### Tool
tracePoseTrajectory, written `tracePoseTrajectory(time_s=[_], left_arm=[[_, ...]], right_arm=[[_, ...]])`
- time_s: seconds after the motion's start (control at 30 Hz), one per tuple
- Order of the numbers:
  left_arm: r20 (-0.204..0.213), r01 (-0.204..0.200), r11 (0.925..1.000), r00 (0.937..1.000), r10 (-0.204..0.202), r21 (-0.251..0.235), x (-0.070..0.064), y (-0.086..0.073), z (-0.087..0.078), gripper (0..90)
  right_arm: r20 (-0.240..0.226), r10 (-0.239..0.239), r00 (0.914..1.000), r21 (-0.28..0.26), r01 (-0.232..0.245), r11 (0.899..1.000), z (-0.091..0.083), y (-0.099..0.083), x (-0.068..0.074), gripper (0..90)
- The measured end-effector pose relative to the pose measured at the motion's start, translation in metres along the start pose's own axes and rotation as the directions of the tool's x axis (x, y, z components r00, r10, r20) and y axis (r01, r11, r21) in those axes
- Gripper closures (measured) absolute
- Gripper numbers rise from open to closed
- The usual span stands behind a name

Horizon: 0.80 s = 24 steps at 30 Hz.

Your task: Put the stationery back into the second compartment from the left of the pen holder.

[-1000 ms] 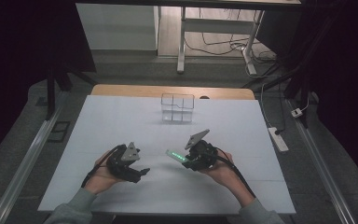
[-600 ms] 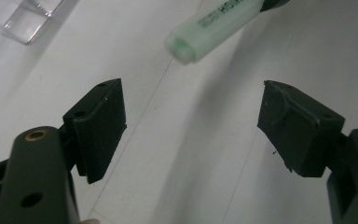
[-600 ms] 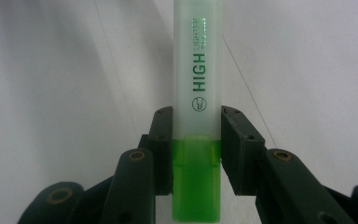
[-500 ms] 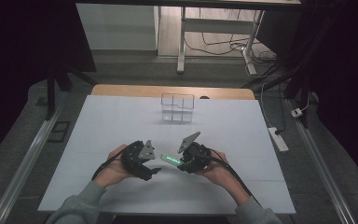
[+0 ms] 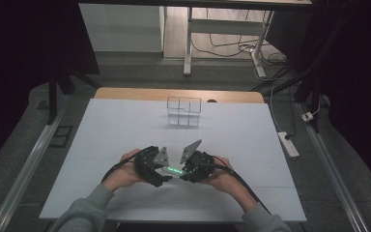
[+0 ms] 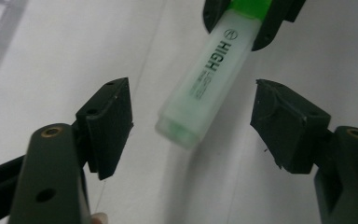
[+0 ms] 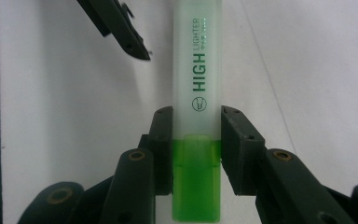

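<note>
A green highlighter (image 7: 198,70) with a pale translucent body and the print "HIGH LIGHTER" is clamped in my right gripper (image 7: 196,140), whose jaws are shut where the body meets the bright green end. In the left gripper view the highlighter (image 6: 205,88) points its pale end into the gap of my left gripper (image 6: 191,126), which stands open, jaws well apart and not touching it. From above, the left gripper (image 5: 163,173) and right gripper (image 5: 182,172) face each other above the table's front middle, the highlighter (image 5: 174,170) bridging them.
A clear divided box (image 5: 184,111) stands at the back middle of the white table (image 5: 101,135). A power strip (image 5: 288,144) lies on the floor at the right. Table legs and cables are beyond the far edge.
My left gripper has moved right toward the right one, and the highlighter's pale end now lies between its open jaws. The right gripper has shifted slightly left, still holding the highlighter.
</note>
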<state>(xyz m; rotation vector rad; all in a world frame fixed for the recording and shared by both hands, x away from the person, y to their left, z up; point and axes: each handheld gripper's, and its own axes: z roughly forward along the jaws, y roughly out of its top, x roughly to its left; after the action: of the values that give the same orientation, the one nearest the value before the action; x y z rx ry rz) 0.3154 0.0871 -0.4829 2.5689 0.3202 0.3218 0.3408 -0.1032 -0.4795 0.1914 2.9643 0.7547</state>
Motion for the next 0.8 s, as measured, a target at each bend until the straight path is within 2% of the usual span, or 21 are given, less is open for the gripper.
tracePoseTrajectory(time_s=[0.17, 0.3, 0.43, 0.5, 0.6, 0.67, 0.8], left_arm=[[0.044, -0.043, 0.9988, 0.9981, 0.042, 0.025, -0.005, 0.002, 0.006, 37.5], [0.058, -0.088, 0.9953, 0.9947, 0.085, 0.041, -0.008, 0.002, 0.008, 53.1], [0.096, -0.105, 0.9935, 0.9902, 0.101, 0.042, -0.009, 0.0, 0.008, 58.8], [0.115, -0.113, 0.9928, 0.9876, 0.107, 0.04, -0.009, 0.0, 0.009, 61.5], [0.117, -0.105, 0.9941, 0.988, 0.101, 0.029, -0.009, -0.002, 0.009, 64.8], [0.105, -0.071, 0.9974, 0.992, 0.07, 0.011, -0.007, -0.003, 0.008, 65.0], [0.069, -0.024, 0.9997, 0.9973, 0.025, -0.011, 0.001, -0.01, 0.002, 65.2]], right_arm=[[-0.03, -0.048, 0.9984, -0.012, 0.048, 0.999, 0.003, 0.003, 0.005, 66.3], [-0.049, -0.082, 0.9954, -0.02, 0.082, 0.996, 0.003, 0.005, 0.006, 66.3], [-0.069, -0.112, 0.9913, -0.013, 0.112, 0.994, 0.003, 0.004, 0.008, 66.1], [-0.064, -0.114, 0.9914, -0.018, 0.114, 0.993, 0.003, 0.004, 0.009, 64.8], [-0.06, -0.084, 0.9946, -0.037, 0.082, 0.996, -0.001, 0.003, 0.007, 62.8], [-0.052, -0.061, 0.9968, -0.06, 0.058, 0.997, -0.004, 0.002, 0.005, 61.2], [0.001, 0.019, 0.9998, -0.1, -0.019, 0.995, -0.012, 0.0, -0.001, 46.8]])
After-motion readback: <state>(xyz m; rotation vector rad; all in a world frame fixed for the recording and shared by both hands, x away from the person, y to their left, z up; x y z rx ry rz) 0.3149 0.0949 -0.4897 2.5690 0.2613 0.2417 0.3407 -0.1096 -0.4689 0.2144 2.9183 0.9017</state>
